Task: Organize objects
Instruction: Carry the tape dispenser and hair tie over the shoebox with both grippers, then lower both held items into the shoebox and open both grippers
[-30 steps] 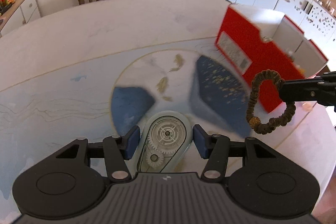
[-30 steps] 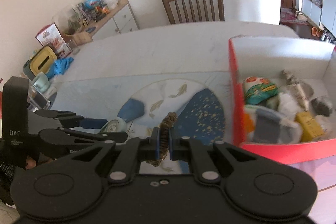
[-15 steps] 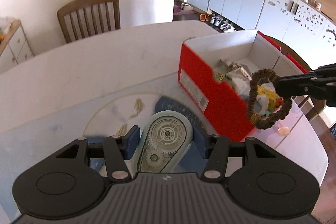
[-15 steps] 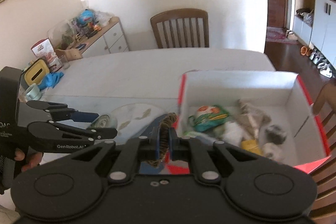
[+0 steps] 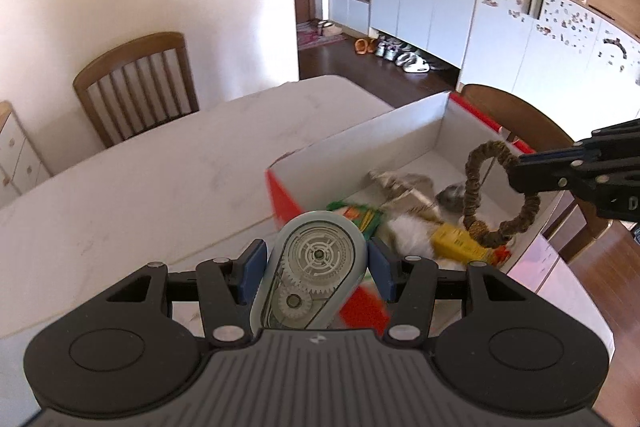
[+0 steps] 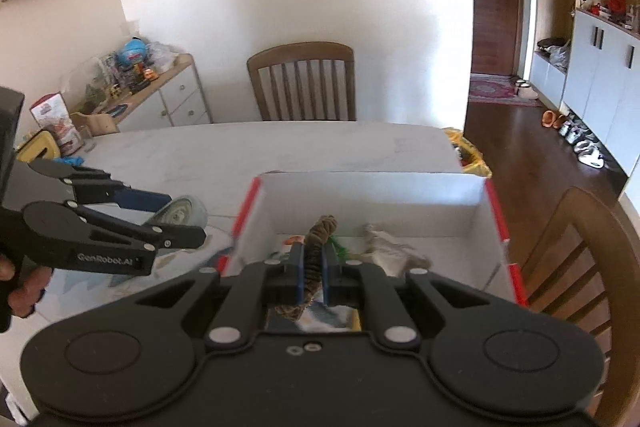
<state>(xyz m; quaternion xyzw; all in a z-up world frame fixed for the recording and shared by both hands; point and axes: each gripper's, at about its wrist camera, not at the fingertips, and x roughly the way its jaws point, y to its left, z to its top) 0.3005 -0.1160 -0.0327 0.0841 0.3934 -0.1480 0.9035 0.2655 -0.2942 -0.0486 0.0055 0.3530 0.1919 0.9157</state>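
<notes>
The right claw [image 6: 312, 267] is pinching a brown bracelet [image 5: 480, 195] that hangs as a loop over the inside of the box [image 6: 376, 191], so for a drop it is the nearer one. The left claw [image 5: 316, 271] is closed on a correction tape [image 5: 316, 263], long axis along the fingers, and it sits just before the box's near red corner, above the counter [image 5: 160, 179]. The box already holds a green packet [image 5: 356, 217], a yellow pack [image 5: 456, 241] and crumpled paper [image 5: 404, 187].
</notes>
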